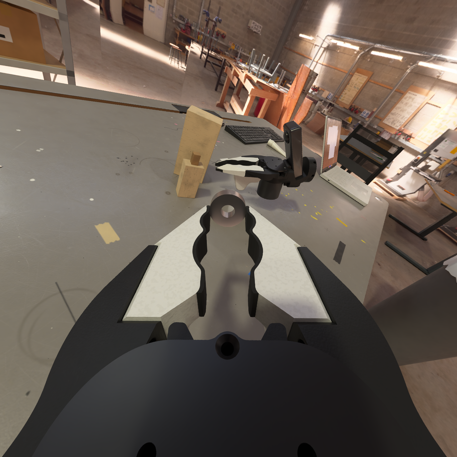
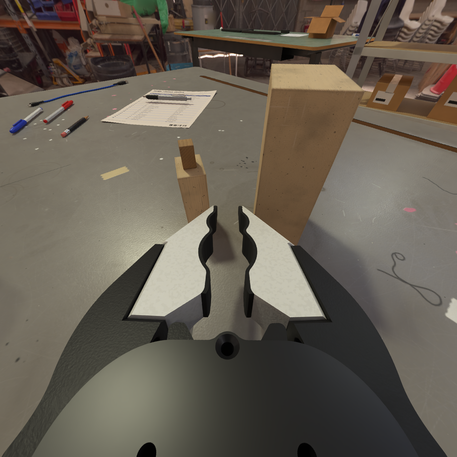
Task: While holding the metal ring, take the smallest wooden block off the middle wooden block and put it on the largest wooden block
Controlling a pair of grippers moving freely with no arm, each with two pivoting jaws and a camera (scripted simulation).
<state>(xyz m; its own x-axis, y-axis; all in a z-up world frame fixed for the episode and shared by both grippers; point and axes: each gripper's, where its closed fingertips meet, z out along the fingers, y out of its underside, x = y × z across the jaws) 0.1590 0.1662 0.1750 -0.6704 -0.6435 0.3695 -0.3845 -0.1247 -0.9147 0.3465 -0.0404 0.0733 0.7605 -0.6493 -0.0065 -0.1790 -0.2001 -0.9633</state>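
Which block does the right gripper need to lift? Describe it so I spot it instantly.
Find the tall largest wooden block on the grey table. Left of it stands the middle wooden block. The smallest wooden block sits on its top: tiny, darker brown.

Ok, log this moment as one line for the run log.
left gripper: shut on metal ring | right gripper: open, empty, short of blocks | smallest block: on middle block | largest block: top bare

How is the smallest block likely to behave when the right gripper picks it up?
The smallest block looks stiff and probably light. Standing upright near the middle block's edge, it may tip if nudged. The open right gripper should fit it.
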